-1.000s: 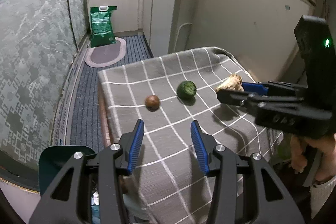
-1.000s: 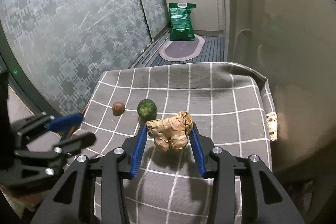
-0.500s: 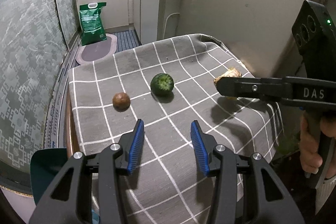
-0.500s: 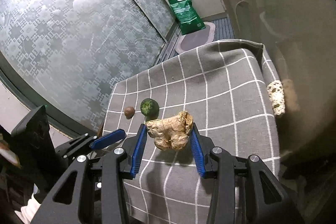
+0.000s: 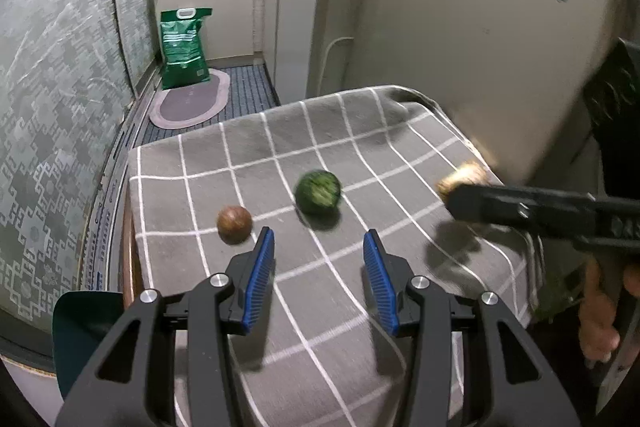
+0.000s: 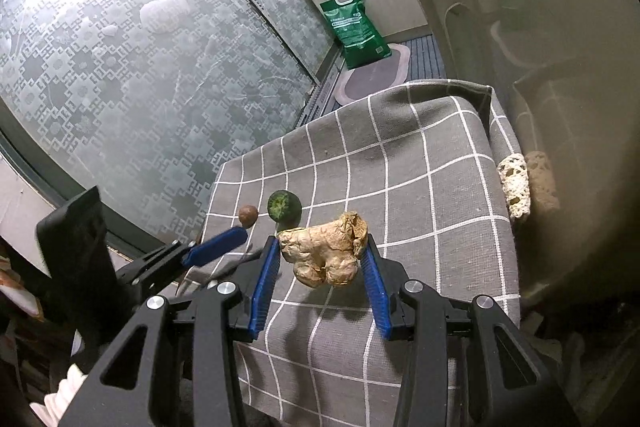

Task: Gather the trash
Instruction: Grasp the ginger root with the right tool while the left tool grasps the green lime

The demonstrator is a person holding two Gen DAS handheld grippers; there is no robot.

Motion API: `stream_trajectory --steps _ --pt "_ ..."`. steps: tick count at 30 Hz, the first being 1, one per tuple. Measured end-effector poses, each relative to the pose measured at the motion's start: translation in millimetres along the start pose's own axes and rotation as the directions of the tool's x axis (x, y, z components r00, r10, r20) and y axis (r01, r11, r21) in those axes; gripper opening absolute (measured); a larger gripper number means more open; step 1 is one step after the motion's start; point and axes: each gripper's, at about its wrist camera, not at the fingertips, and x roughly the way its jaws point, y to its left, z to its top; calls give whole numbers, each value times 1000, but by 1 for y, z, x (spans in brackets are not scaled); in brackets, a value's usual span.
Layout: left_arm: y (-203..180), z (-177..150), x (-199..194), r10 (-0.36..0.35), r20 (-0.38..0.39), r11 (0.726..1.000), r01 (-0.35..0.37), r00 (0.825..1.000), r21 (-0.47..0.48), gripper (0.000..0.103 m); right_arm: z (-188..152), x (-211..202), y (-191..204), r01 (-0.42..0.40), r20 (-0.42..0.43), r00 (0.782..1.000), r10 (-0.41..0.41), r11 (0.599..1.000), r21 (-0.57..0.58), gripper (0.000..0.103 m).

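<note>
My right gripper (image 6: 322, 261) is shut on a knobbly piece of ginger (image 6: 326, 253) and holds it above the right part of the grey checked tablecloth (image 6: 400, 187). The ginger also shows in the left wrist view (image 5: 464, 177), at the tip of the right gripper. A round green fruit (image 5: 318, 191) and a small brown ball-shaped fruit (image 5: 235, 223) lie on the cloth. My left gripper (image 5: 319, 263) is open and empty, hovering just in front of them.
A dark teal bin edge (image 5: 86, 327) sits at the table's left front corner. A green bag (image 5: 184, 47) and an oval mat (image 5: 190, 99) lie on the floor beyond. A porous sponge-like lump (image 6: 516, 185) hangs at the table's right edge by the fridge.
My right gripper has carried the ginger up and to the right, and tilted. My left gripper has come slightly closer to the two fruits, still open.
</note>
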Motion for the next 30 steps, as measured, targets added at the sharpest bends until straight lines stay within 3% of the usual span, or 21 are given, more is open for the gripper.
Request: stream_trajectory --steps 14,19,24,27,28,30 --pt "2 21 28 17 -4 999 -17 1000 -36 46 2 -9 -2 -68 17 998 67 996 57 42" --pt "-4 26 34 25 -19 999 -25 1000 -28 30 1 -11 -10 -67 18 998 65 994 90 42" --pt "-4 25 34 32 -14 999 -32 999 -23 28 -1 -8 -11 -47 11 999 46 995 86 43" --pt "-3 25 34 29 -12 999 -29 999 -25 27 1 -10 -7 -10 21 1000 9 998 59 29" --pt "-3 25 34 29 -11 999 -29 1000 -25 27 2 -10 -7 -12 19 1000 11 998 57 16" --pt "-1 24 33 25 -8 999 -25 1000 -28 27 2 -9 -5 -11 15 1000 10 999 51 15"
